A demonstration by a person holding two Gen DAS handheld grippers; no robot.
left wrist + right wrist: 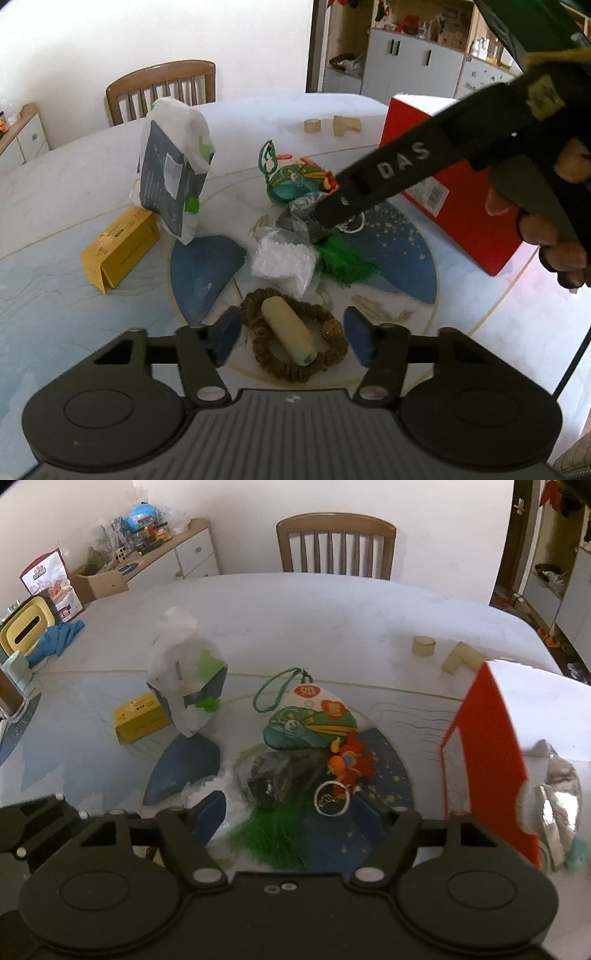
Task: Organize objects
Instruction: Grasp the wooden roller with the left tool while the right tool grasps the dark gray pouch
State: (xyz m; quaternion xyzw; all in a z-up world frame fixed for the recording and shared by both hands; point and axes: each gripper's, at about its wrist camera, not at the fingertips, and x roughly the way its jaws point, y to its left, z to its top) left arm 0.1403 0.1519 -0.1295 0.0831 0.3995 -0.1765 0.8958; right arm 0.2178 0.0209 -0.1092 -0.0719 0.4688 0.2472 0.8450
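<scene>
Step in hand: judged as reaching in to pick items off the cluttered tabletop [55,280].
Left gripper [291,338]: jaws apart, straddling the bead bracelet [258,354] and the cream cylinder [290,336] lying across it, near edge; pads not pressing.
Right gripper [295,821]: jaws apart over the green tassel [273,842] and key ring [331,798], gripping nothing.
Red box [461,206]: stands at right.
Next move: close the left jaws squarely on the cylinder, bracelet left clear.
</scene>
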